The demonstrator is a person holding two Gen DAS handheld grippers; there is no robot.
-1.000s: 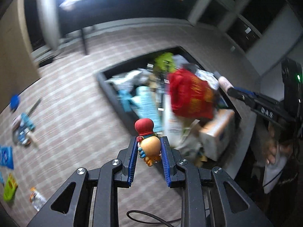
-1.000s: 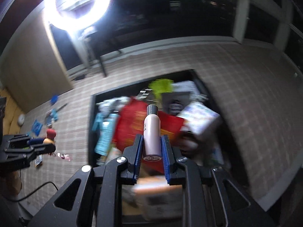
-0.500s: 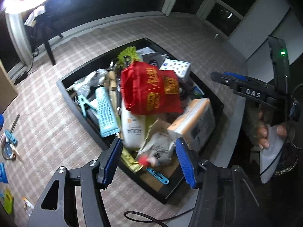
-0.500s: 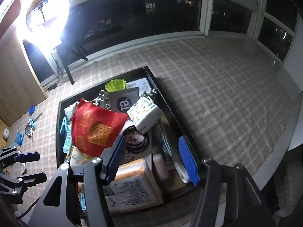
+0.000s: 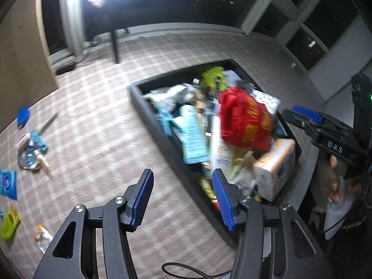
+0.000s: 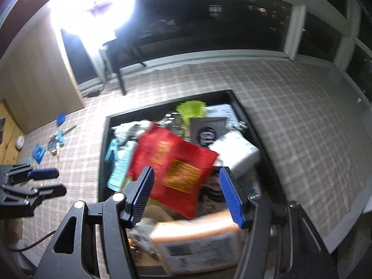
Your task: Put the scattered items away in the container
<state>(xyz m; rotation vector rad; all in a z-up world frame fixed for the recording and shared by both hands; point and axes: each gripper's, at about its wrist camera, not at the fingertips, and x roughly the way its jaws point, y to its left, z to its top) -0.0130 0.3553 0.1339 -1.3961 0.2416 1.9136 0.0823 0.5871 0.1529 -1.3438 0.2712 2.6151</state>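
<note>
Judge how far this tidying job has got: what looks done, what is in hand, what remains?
Done: the black container is heaped with items, a red bag on top. In hand: nothing; the left gripper has nothing between its closing jaws, and the right gripper is open and empty. Left: a blue cap, blue packet and green packet lie on the floor.

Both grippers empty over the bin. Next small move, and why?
Probably swing the left gripper out toward the loose items on the checked floor. Its jaws are closing with nothing between them, the right gripper is open and empty too, and the black container is already piled high, so the remaining work lies out there.
</note>
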